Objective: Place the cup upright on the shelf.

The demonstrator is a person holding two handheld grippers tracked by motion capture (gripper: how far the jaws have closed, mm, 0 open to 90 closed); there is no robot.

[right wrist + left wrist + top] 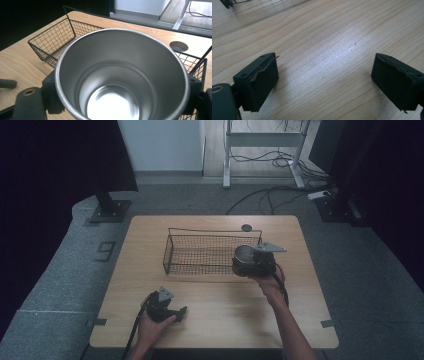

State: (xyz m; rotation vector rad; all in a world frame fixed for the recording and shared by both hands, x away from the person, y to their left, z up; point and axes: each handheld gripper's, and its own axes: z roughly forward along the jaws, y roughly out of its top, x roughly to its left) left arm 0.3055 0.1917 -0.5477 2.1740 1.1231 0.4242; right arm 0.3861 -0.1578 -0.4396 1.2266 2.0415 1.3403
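A wooden table (210, 320) carries a rectangular black wire mesh basket (200, 252), which serves as the landmark here. The basket sits toward the far half of the tabletop, its long sides running across the table, and a small round hole (246, 227) in the tabletop lies just beyond its far right corner. At the basket's right end, the right gripper (245, 262) is clamped on a steel cup (243, 254), one black jaw pressed against each side of the cup's wall. The cup is upright with its open mouth facing up, and it sits at the basket's near right corner; from the high view I cannot tell whether it is just inside the rim or against it. In the right gripper view the steel cup (120, 82) is seen from above, shiny and empty inside, with the basket's mesh walls (53, 41) stretching away behind it to the left and its right end wall close on the right. The left gripper (181, 311) rests well in front of the basket, near the table's front edge, with a wide strip of bare wood between it and the basket's near side. Its jaws stand wide apart, holding nothing, over bare wood grain (324, 62).
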